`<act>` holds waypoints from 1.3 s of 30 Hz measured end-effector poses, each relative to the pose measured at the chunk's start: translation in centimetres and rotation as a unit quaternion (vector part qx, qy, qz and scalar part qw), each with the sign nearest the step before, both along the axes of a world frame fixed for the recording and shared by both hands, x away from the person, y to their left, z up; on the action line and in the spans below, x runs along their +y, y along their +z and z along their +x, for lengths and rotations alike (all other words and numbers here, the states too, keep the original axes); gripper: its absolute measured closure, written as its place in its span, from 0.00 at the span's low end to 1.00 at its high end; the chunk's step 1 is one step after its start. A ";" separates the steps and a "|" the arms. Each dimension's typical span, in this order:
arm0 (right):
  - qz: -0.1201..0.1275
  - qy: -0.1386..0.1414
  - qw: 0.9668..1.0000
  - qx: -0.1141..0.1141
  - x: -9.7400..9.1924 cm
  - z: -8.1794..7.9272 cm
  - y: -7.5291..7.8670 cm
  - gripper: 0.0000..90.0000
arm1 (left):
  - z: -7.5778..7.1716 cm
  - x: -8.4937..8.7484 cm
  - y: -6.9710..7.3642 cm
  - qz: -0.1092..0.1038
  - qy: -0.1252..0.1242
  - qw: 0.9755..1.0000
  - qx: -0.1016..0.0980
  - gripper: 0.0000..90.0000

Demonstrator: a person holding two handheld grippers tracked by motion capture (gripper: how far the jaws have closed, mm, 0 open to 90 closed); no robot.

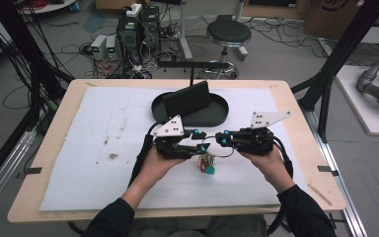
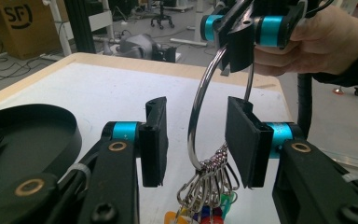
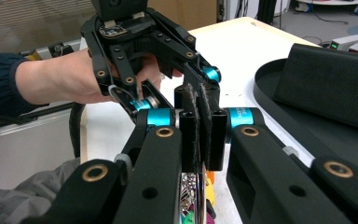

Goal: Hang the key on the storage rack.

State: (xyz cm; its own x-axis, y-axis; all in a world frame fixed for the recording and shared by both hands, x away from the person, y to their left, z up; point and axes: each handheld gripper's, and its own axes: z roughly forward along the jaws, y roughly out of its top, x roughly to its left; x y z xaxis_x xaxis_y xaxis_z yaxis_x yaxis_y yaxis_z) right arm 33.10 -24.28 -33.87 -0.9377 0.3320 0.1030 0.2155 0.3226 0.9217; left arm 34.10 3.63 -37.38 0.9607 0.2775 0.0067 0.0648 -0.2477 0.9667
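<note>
A large steel key ring [image 2: 200,100] hung between the two grippers, a bunch of small clasps [image 2: 209,184] and coloured tags [image 1: 208,167] dangling from its low end just above the white mat [image 1: 103,148] on the worktop [image 1: 64,108]. Beyond the grippers sat a black oval tray [image 1: 217,116] with a dark pouch [image 1: 187,98] propped in it. The right gripper [image 3: 200,130] had its jaws pressed together on the ring's upper part. The left gripper [image 2: 198,140] stood spread, the ring passing between its pads without touching.
</note>
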 end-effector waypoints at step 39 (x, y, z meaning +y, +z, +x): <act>0.024 0.002 1.000 0.000 -0.8 0.4 0.1 0.69 | -0.2 0.4 0.2 -0.003 0.003 1.000 -0.025 0.96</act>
